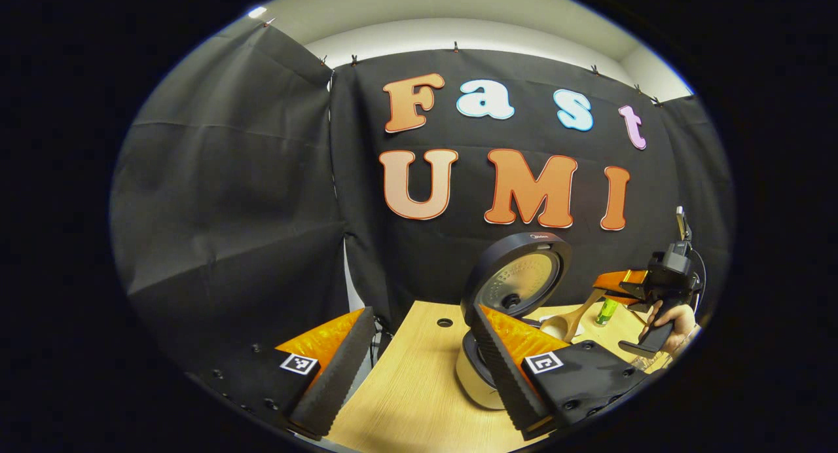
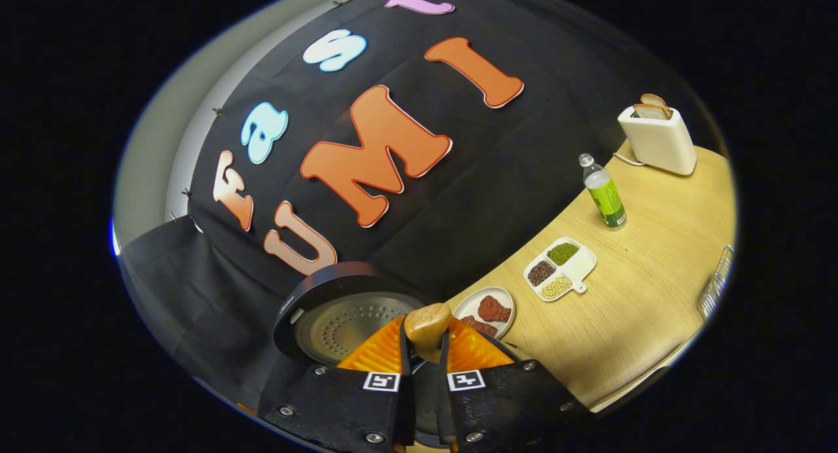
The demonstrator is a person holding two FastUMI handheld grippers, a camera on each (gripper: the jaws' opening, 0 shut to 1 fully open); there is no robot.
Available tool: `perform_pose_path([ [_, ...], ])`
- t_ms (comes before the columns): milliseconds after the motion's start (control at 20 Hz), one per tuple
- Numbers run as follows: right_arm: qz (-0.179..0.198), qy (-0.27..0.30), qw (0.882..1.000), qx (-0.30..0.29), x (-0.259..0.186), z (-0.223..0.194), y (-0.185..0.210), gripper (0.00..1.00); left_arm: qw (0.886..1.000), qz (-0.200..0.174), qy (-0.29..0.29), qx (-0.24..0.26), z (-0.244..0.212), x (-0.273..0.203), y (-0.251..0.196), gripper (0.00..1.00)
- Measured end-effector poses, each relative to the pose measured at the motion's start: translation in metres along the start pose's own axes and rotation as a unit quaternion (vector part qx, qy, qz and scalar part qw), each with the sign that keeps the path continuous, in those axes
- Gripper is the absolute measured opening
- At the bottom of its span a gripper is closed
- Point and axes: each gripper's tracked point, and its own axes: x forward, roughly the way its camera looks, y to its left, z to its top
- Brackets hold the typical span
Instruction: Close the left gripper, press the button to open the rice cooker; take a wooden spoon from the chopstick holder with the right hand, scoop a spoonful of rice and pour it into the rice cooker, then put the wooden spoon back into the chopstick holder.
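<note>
Gripping wooden spoon (image 2: 427, 330), right claw (image 2: 424, 368), rice cooker (image 2: 340, 315) open

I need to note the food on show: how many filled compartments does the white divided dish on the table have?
3. In the divided dish: green grains at the far end, dark grains toward the plate, pale grains nearest; a fourth compartment looks empty.

Black cloth wall (image 1: 236, 198) clipped up along its top edge, pale wall (image 1: 458, 31) above, light wooden surface (image 2: 641, 296) running along the cloth's foot.
</note>
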Motion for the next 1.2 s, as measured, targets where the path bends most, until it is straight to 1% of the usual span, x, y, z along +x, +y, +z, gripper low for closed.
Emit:
perform_pose_path([
  [250, 0.008, 0.006, 0.998, -0.054, 0.001, -0.010, 0.007, 0.12, 1.000, 0.005, -0.003, 0.012, 0.001, 0.000, 0.000, 0.97],
  [450, 0.022, 0.006, 0.994, -0.111, -0.001, -0.017, 0.019, 0.12, 1.000, 0.005, 0.000, 0.006, -0.001, 0.000, -0.001, 0.96],
  [600, 0.034, 0.004, 0.986, -0.160, -0.003, -0.023, 0.028, 0.12, 1.000, 0.008, 0.000, 0.005, 0.001, -0.001, 0.002, 0.97],
  [750, 0.046, 0.002, 0.980, -0.196, -0.006, -0.028, 0.041, 0.12, 1.000, 0.010, -0.002, 0.002, 0.001, -0.002, 0.004, 0.97],
  [900, 0.057, -0.001, 0.969, -0.239, -0.008, -0.031, 0.051, 0.12, 1.000, 0.015, -0.004, 0.007, 0.003, -0.001, 0.005, 0.97],
  [1200, 0.076, 0.005, 0.952, -0.295, -0.013, -0.043, 0.064, 0.12, 1.000, 0.020, -0.002, 0.003, -0.001, -0.004, 0.010, 0.97],
])
